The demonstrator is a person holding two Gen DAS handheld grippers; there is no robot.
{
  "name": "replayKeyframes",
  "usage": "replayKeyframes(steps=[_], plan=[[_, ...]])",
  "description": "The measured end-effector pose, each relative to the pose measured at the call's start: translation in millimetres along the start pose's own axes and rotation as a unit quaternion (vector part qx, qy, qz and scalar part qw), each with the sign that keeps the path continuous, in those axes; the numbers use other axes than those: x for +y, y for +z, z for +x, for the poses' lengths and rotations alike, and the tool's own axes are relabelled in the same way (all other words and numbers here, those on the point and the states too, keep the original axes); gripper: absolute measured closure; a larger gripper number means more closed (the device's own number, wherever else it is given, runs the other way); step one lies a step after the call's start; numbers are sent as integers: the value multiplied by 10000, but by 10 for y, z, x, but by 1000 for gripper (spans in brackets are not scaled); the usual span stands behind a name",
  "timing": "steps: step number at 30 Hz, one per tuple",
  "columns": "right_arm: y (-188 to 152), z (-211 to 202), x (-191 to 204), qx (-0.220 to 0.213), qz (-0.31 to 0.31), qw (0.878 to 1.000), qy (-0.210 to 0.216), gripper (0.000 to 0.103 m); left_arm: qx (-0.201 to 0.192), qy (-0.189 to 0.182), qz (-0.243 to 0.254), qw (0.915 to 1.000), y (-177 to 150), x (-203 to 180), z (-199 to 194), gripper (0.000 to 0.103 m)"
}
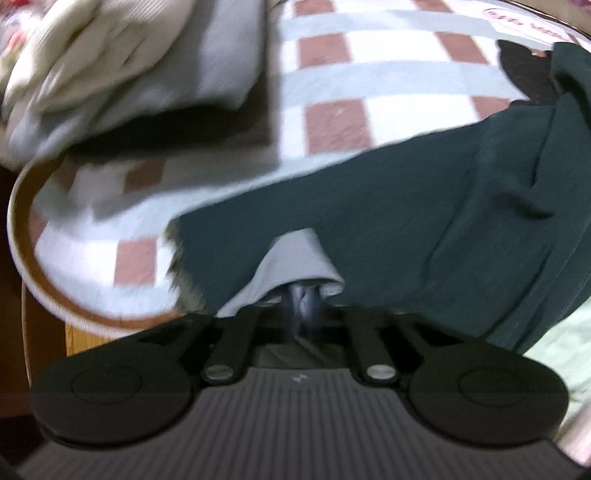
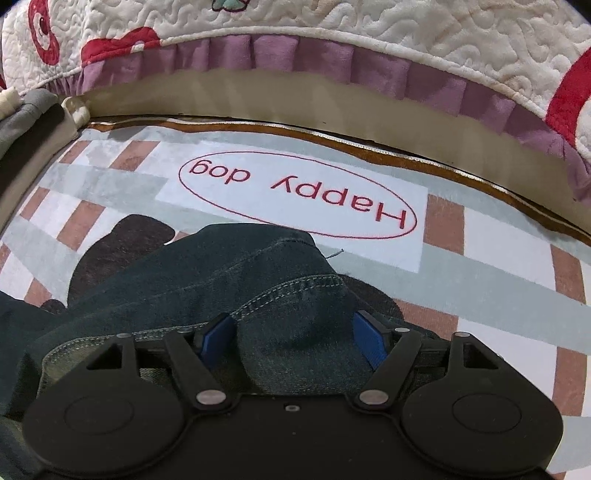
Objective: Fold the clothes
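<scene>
A dark green garment (image 1: 406,206) lies across a checked mat (image 1: 362,81). My left gripper (image 1: 303,295) is shut, with the garment's edge and a fold of pale grey cloth (image 1: 291,258) pinched between its fingers. In the right wrist view the same dark garment (image 2: 221,280), with light stitching along its hem, lies bunched between the blue pads (image 2: 369,339) of my right gripper (image 2: 291,336). Its jaws stand wide apart around the fold, not closed on it.
A pile of grey and cream clothes (image 1: 122,66) sits at the mat's left end. The mat (image 2: 480,258) carries a "Happy dog" oval (image 2: 295,195) and a brown border. A quilted floral cover (image 2: 369,33) with a purple frill lies beyond it.
</scene>
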State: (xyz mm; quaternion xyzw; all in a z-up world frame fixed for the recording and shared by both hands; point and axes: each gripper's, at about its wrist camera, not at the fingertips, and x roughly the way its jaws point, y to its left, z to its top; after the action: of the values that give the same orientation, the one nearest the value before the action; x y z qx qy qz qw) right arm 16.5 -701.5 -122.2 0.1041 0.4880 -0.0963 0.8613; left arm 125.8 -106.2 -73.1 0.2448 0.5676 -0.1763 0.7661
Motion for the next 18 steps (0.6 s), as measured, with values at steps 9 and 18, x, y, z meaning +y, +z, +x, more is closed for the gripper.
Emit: replayKeyframes(steps=[9,18], plan=[[-12,7,-14,-61,-13,10000,-9,25,292,2719,-695,9594,-704,875,-289,94],[-39,-217,151,-539,100,9979,-348,94,-1430,559,126,9881,-80,26,-726,53]])
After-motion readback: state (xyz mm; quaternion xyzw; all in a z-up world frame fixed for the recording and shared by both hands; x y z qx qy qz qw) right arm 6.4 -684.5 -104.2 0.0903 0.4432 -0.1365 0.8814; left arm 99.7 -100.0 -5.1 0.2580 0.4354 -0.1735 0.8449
